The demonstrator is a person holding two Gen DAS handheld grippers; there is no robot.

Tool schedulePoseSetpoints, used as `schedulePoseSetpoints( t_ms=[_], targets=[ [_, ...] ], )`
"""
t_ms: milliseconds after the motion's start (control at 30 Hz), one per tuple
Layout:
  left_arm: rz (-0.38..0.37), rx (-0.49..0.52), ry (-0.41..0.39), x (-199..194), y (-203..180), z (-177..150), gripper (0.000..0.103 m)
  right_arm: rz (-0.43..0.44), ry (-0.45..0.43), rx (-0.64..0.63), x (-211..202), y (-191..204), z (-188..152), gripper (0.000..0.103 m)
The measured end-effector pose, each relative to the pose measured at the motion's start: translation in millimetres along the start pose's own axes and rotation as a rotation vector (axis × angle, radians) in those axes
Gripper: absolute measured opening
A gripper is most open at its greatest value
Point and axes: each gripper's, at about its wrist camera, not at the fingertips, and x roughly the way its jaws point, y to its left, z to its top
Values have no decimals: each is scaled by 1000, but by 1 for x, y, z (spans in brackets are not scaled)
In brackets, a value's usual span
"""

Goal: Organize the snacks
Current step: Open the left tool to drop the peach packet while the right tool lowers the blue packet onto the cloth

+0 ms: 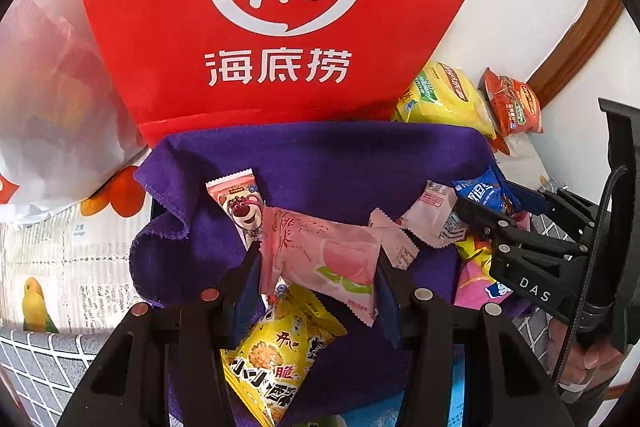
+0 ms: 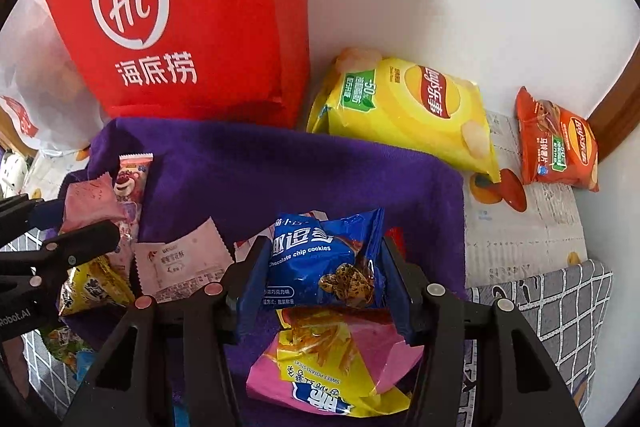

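Pinching a pink peach packet point(image 1: 320, 259) between its pads, the left gripper point(image 1: 318, 267) held it just above the purple cloth point(image 1: 320, 163); the right gripper point(image 2: 320, 267) was clamped on a blue cookie packet point(image 2: 324, 259) over a pink sweet-potato-stick bag point(image 2: 328, 359). Both packets looked light, puffy and slick, their contents likely brittle, so a gentle hold across the middle or a crimped seam seemed wisest. Behind stood a red bag point(image 2: 180, 27) and yellow chips point(image 2: 404, 111).

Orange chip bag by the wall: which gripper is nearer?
Right. The right gripper, holding a blue cookie pack, is nearer the orange chip bag; the left gripper is farther.
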Motion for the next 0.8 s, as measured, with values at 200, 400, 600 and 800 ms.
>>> schedulePoseSetpoints(
  t_ms=[200,400,600,800],
  targets=[
    [1,-15,10,7,1,-1,49,-15,8,-5,4,-1,0,54],
    [-13,-20,2,8,-1,-1,49,-20,11,4,5,-2,1,55],
    [-35,-26,15,12,-3,-2,50,-22,18,7,4,0,2,62],
    [-49,-51,-4,6,-3,-1,61,8,-1,41,-6,-6,4,80]
  ],
)
